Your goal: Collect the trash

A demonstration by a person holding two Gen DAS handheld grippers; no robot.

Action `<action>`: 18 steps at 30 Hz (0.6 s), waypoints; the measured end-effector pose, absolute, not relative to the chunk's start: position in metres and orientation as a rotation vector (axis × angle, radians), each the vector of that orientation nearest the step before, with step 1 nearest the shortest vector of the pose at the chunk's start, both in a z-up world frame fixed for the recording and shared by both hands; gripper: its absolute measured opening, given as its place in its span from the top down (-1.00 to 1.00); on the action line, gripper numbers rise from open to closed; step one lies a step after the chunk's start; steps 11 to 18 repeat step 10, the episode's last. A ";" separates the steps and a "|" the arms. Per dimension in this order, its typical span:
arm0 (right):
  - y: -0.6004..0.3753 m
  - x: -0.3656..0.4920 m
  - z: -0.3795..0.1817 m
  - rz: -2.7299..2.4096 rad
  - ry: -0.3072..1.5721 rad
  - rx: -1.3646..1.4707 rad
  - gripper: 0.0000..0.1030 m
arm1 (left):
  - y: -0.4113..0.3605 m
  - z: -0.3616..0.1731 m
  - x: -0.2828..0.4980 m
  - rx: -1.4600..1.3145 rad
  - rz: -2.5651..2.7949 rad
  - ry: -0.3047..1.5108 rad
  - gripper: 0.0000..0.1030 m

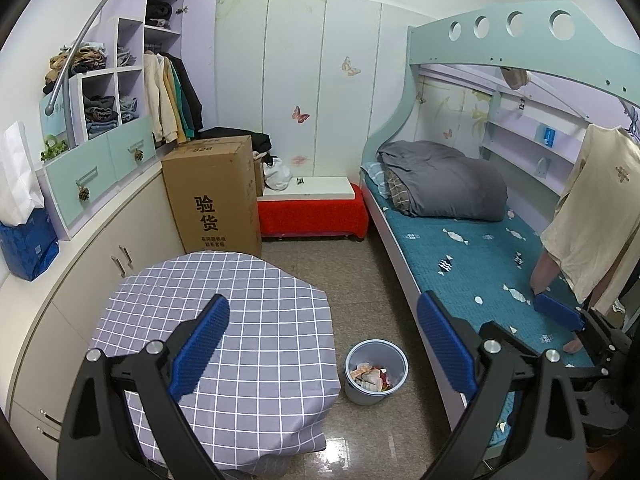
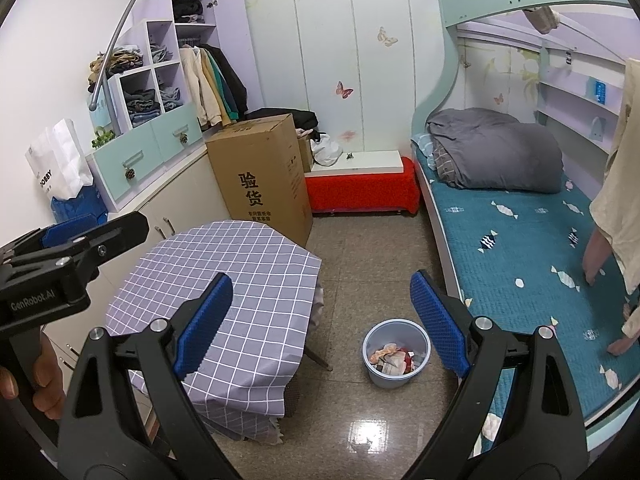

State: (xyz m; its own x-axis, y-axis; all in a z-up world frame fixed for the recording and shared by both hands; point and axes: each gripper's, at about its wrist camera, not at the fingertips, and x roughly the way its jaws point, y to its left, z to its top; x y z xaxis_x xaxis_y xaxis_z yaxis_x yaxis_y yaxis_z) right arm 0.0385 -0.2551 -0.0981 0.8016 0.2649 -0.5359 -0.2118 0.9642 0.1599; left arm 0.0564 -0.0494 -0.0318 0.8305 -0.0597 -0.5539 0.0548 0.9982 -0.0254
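**Both grippers spread and empty above a bedroom floor**

Left wrist view: my left gripper [image 1: 322,344] has its blue pads wide apart, holding nothing, over the checked tablecloth [image 1: 224,320]. Between its pads, on the floor, stands the pale blue trash bin [image 1: 376,372], with wrappers [image 1: 370,374] inside. My right gripper [image 1: 560,312] shows at the edge, beside the teal bed [image 1: 472,256].

Right wrist view: my right gripper, likewise wide apart and empty, frames the bin between table and bed; a cardboard box [image 2: 260,176] stands behind the table.
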 end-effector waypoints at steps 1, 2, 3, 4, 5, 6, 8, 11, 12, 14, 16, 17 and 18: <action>-0.253 0.040 -0.098 0.257 0.589 0.093 -0.72 | -0.047 -0.032 0.057 -0.012 -0.062 0.588 -0.80; -0.251 0.041 -0.098 0.257 0.590 0.093 -0.72 | -0.044 -0.033 0.059 -0.013 -0.063 0.588 -0.80; -0.250 0.042 -0.098 0.258 0.592 0.092 -0.72 | -0.043 -0.032 0.060 -0.013 -0.064 0.588 -0.80; -0.249 0.044 -0.099 0.258 0.593 0.091 -0.72 | -0.043 -0.032 0.060 -0.013 -0.066 0.589 -0.80; -0.247 0.045 -0.099 0.259 0.596 0.092 -0.72 | -0.040 -0.034 0.061 -0.014 -0.063 0.591 -0.80; -0.245 0.046 -0.100 0.261 0.600 0.092 -0.72 | -0.038 -0.034 0.063 -0.016 -0.060 0.593 -0.80; -0.241 0.049 -0.102 0.264 0.608 0.090 -0.72 | -0.034 -0.037 0.065 -0.025 -0.059 0.603 -0.80; -0.235 0.053 -0.103 0.270 0.617 0.088 -0.72 | -0.027 -0.040 0.069 -0.030 -0.051 0.615 -0.80; -0.235 0.053 -0.103 0.270 0.617 0.088 -0.72 | -0.027 -0.040 0.069 -0.030 -0.051 0.615 -0.80; -0.235 0.053 -0.103 0.270 0.617 0.088 -0.72 | -0.027 -0.040 0.069 -0.030 -0.051 0.615 -0.80; -0.235 0.053 -0.103 0.270 0.617 0.088 -0.72 | -0.027 -0.040 0.069 -0.030 -0.051 0.615 -0.80; -0.235 0.053 -0.103 0.270 0.617 0.088 -0.72 | -0.027 -0.040 0.069 -0.030 -0.051 0.615 -0.80; -0.235 0.053 -0.103 0.270 0.617 0.088 -0.72 | -0.027 -0.040 0.069 -0.030 -0.051 0.615 -0.80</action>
